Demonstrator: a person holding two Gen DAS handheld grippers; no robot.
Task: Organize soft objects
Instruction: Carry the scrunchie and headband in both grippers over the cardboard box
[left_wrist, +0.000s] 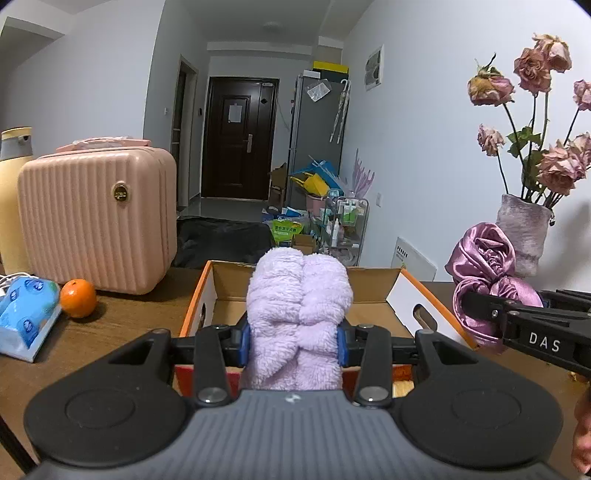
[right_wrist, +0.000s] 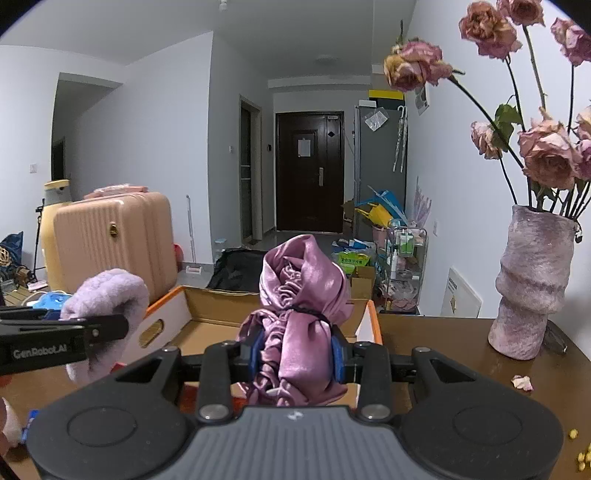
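Holding both bundles above the table, you had neither one packed yet. Your left gripper (left_wrist: 294, 341) was clamped on the rolled lilac fleece towel (left_wrist: 297, 306), its blue pads (left_wrist: 243, 341) pressed into the pile on either side. Your right gripper (right_wrist: 298, 352) was closed the same way around the bunched mauve satin cloth (right_wrist: 301, 314), which was tied at its waist by a thin dark band. Both soft things hung over the near edge of the open orange-trimmed cardboard box (left_wrist: 369, 310), the towel on the left, the satin on the right. As far as the views showed, the box floor was bare, so I judged the task barely begun: both pieces remained to be lowered and released inside. Off to the left sat the ribbed pink hard-shell case (left_wrist: 98, 218); on the right stood the mottled purple vase of dried roses (right_wrist: 532, 284), near enough to your right gripper to mind.
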